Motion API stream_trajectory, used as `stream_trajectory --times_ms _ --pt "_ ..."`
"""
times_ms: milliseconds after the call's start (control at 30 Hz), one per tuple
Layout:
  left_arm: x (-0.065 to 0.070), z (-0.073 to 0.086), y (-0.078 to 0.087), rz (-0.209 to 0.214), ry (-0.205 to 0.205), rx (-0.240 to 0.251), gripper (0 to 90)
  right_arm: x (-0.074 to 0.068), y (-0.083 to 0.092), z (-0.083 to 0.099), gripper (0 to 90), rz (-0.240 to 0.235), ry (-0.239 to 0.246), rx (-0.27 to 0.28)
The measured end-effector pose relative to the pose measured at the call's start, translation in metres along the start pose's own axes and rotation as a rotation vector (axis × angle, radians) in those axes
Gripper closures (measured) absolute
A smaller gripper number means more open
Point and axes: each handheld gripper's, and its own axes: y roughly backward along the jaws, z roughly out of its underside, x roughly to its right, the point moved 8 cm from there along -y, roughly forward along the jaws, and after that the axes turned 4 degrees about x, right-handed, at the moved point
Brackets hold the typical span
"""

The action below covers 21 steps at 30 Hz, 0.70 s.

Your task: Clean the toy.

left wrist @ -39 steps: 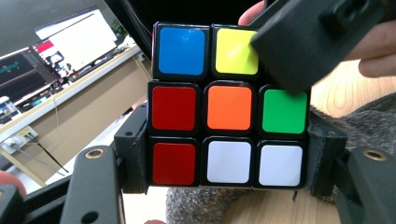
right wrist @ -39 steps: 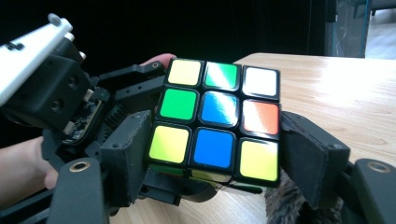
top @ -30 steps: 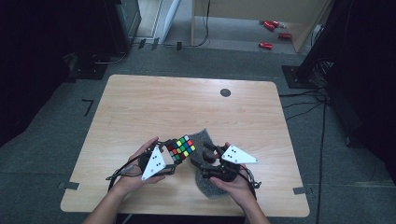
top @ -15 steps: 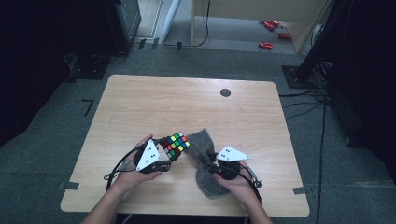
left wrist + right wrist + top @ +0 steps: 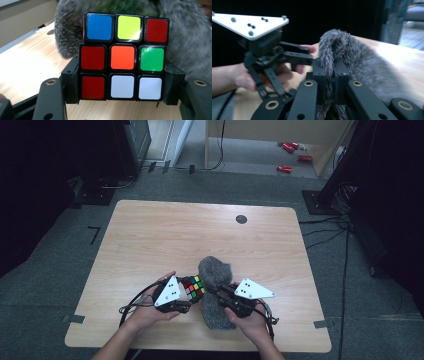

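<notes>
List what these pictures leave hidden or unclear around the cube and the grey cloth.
- Puzzle cube: in the left gripper view its far faces are turned away; in the high view the left tool covers part of it.
- Grey furry cloth: the right tool pinches a fold, which hides the pads; the bottom edge cuts off the cloth's lower end.
- Red things on the floor: too small in the high view to identify.

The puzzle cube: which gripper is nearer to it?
Left. The left gripper is clamped on the puzzle cube, a jaw on each side. The right gripper sits beside it, pinching the grey furry cloth that lies behind the cube.
</notes>
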Motion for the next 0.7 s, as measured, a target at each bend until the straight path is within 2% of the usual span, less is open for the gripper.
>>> stream_trajectory --times_ms 33,133,200,267,400,567,633,700 --pt "0.001 0.0 0.0 0.004 -0.003 0.001 35.1 -0.002 -0.001 0.001 84.4 -0.008 -0.007 0.004" --pt "0.002 -0.003 0.002 0.014 -0.001 0.019 35.1 0.001 -0.002 0.001 84.7 -0.019 -0.072 0.031" --pt "0.001 -0.005 0.004 0.015 0.007 0.034 35.0 0.008 0.0 0.001 84.9 -0.003 -0.108 0.051" --pt "0.001 -0.005 0.004 0.016 0.01 0.036 35.0 0.015 0.001 0.004 84.9 0.022 -0.132 0.048" --pt "0.001 -0.003 0.001 0.017 0.017 0.018 35.0 0.016 0.0 0.006 84.9 0.036 -0.134 0.029" --pt "0.007 -0.002 -0.002 0.025 0.014 -0.005 35.1 -0.002 -0.004 0.0 84.8 0.005 -0.104 0.03" --pt "0.006 -0.004 -0.001 0.024 0.012 0.003 35.1 -0.001 -0.004 -0.002 84.8 0.013 -0.103 0.042" --pt "0.006 -0.005 0.0 0.026 0.016 0.01 35.1 0.006 -0.003 0.001 84.8 0.037 -0.126 0.045"
